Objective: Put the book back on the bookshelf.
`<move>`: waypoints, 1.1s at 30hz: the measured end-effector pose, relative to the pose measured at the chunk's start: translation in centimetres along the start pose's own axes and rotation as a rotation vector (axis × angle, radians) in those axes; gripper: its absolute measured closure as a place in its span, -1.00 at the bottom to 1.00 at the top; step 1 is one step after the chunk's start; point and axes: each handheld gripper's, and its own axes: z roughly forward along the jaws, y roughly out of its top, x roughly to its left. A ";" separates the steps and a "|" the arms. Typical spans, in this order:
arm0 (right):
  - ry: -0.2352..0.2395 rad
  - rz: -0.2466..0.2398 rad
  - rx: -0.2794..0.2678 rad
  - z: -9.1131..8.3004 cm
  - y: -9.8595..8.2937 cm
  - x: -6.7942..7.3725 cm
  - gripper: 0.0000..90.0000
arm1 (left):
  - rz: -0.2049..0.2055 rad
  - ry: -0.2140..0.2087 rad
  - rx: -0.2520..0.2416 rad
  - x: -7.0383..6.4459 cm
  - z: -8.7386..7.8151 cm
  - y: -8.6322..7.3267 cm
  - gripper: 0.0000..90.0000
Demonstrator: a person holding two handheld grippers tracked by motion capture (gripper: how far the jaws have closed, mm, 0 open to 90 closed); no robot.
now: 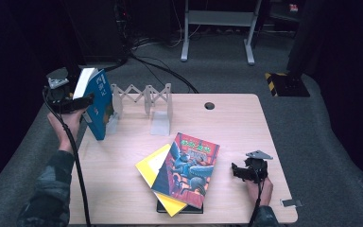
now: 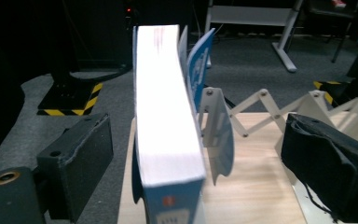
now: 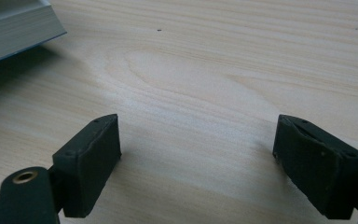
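Observation:
A blue book [image 1: 98, 106] [image 2: 168, 130] stands upright at the table's far left, against the end of a white accordion book rack [image 1: 146, 97] [image 2: 261, 107]. My left gripper [image 1: 85, 101] [image 2: 198, 140] is open, its jaws on either side of the book's page edge with gaps on both sides. Mid-table lies a stack: a colourful illustrated book [image 1: 189, 168] on a yellow book [image 1: 151, 168] on a dark one. Just right of the stack, my right gripper [image 1: 240, 171] [image 3: 198, 140] is open over bare wood, with a book's corner [image 3: 14, 28] ahead.
A round cable hole [image 1: 210, 105] sits at the table's far edge. A small grey strip [image 1: 290, 202] lies near the front right corner. Beyond the table, cables, a white desk frame [image 1: 217, 28] and a black-yellow striped base [image 1: 283, 82] stand on the floor.

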 end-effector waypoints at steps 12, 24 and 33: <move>0.000 0.001 0.000 0.0 0.0 0.0 -0.68 | 0.066 -0.124 0.016 -3.0 -2.5 -2.7 -0.87; 0.001 0.000 -0.001 0.0 0.0 0.0 -0.68 | 0.095 -0.233 0.096 -6.0 -1.7 -7.5 -0.92; 0.008 -0.001 -0.002 -0.1 -0.1 0.0 -0.69 | 0.132 -0.327 0.202 -8.7 -0.4 -11.5 -0.94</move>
